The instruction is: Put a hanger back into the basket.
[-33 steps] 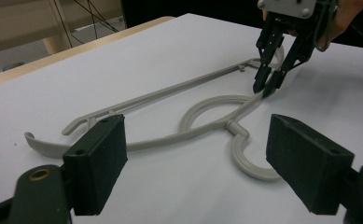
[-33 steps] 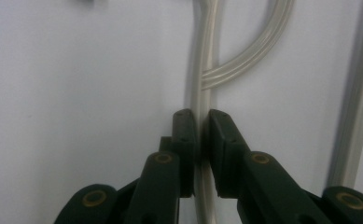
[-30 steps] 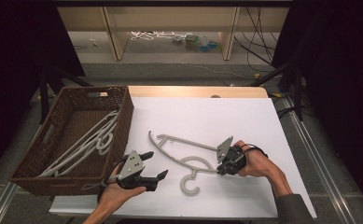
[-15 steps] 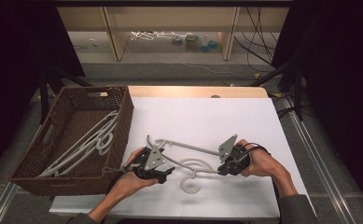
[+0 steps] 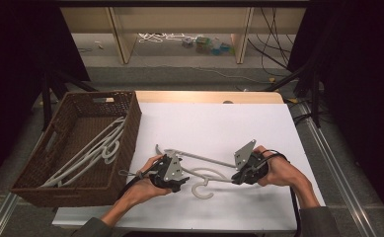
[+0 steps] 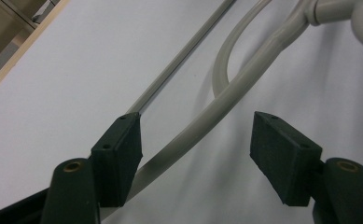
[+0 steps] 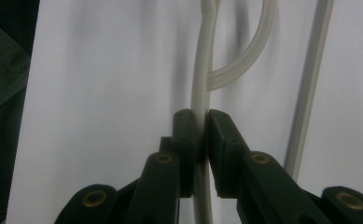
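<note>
My right tool (image 7: 201,140) clamps the hanger (image 5: 207,174); my left tool (image 6: 195,158) has just been closing, apart around its arm beside the basket (image 5: 130,123).

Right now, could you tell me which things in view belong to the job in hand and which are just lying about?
In the job:
- grey hanger on the white table
- right tool, shut on the hanger's arm
- left tool, jaws just been closing around the other arm, not yet pressing
- wicker basket holding more hangers

Lying about:
- white cords and small items on the far shelf
</note>
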### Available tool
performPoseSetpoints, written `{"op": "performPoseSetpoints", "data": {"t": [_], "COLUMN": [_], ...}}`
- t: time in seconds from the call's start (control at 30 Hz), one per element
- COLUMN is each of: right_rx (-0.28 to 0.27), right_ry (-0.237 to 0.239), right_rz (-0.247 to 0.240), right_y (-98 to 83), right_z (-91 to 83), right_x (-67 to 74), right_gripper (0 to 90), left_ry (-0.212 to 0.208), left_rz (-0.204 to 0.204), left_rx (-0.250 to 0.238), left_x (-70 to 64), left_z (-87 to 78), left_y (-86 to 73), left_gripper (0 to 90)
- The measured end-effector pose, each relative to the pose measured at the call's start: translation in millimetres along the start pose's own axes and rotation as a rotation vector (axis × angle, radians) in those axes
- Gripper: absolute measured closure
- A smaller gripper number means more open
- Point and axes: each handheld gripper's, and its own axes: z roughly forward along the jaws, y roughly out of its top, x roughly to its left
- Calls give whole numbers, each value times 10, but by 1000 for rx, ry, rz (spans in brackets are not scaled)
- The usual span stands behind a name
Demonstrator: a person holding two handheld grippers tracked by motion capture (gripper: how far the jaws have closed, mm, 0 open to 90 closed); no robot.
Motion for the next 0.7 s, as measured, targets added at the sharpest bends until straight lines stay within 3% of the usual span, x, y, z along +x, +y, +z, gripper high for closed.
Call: {"op": "performPoseSetpoints", "data": {"t": [0.3, 0.43, 0.7], "right_rx": [-5, -7, -7], "right_ry": [3, 4, -1], "right_rz": [0, 1, -8], "right_y": [1, 0, -8], "right_z": [-3, -3, -14], "right_x": [1, -1, -11], "right_gripper": [820, 820, 819], "left_ry": [-10, -31, -41], "left_rz": [68, 108, 253], "left_rx": [-3, -6, 6], "left_x": [20, 20, 10], "left_z": [127, 154, 133], "left_y": [37, 66, 98], "left_gripper": [447, 550, 665]}}
